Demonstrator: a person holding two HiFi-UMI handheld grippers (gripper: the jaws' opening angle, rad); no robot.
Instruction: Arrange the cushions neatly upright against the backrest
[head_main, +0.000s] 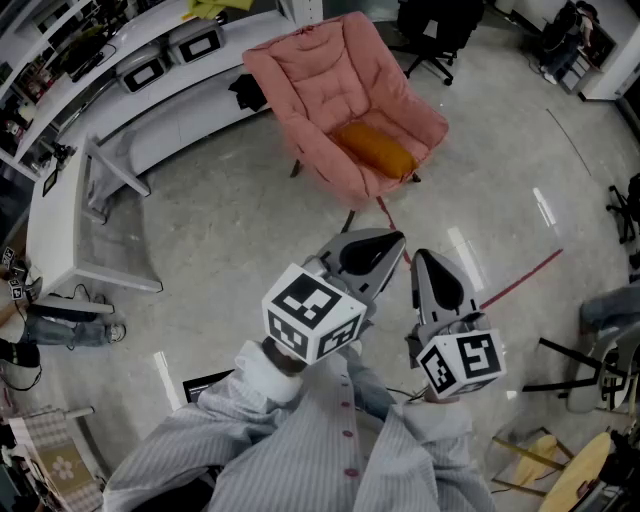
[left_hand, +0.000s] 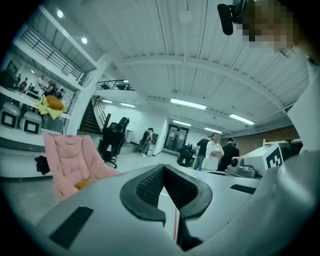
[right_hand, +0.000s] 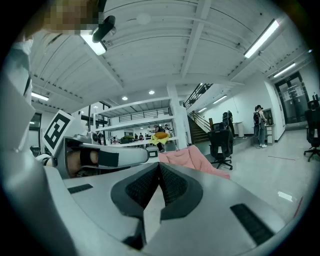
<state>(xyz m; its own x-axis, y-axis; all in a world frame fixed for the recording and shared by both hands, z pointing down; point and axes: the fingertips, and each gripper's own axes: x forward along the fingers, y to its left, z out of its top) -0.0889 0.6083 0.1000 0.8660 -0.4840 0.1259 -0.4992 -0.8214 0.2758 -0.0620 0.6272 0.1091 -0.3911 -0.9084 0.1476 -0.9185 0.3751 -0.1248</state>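
Note:
A pink padded armchair (head_main: 345, 95) stands on the floor ahead of me, and an orange cushion (head_main: 375, 148) lies flat across its seat. The chair shows again in the left gripper view, armchair (left_hand: 67, 160), with a sliver of the orange cushion (left_hand: 82, 184), and its top edge peeks over the right gripper's jaws as the armchair (right_hand: 192, 160). My left gripper (head_main: 385, 252) and right gripper (head_main: 428, 262) are held side by side near my body, well short of the chair. Both are shut with nothing between their jaws.
A long white counter (head_main: 130, 60) with boxes runs at the back left. A black office chair (head_main: 435, 30) stands behind the armchair. Red tape lines (head_main: 520, 278) cross the floor. Stands and wooden pieces (head_main: 570, 440) crowd the right. Several people (left_hand: 215, 150) stand far off.

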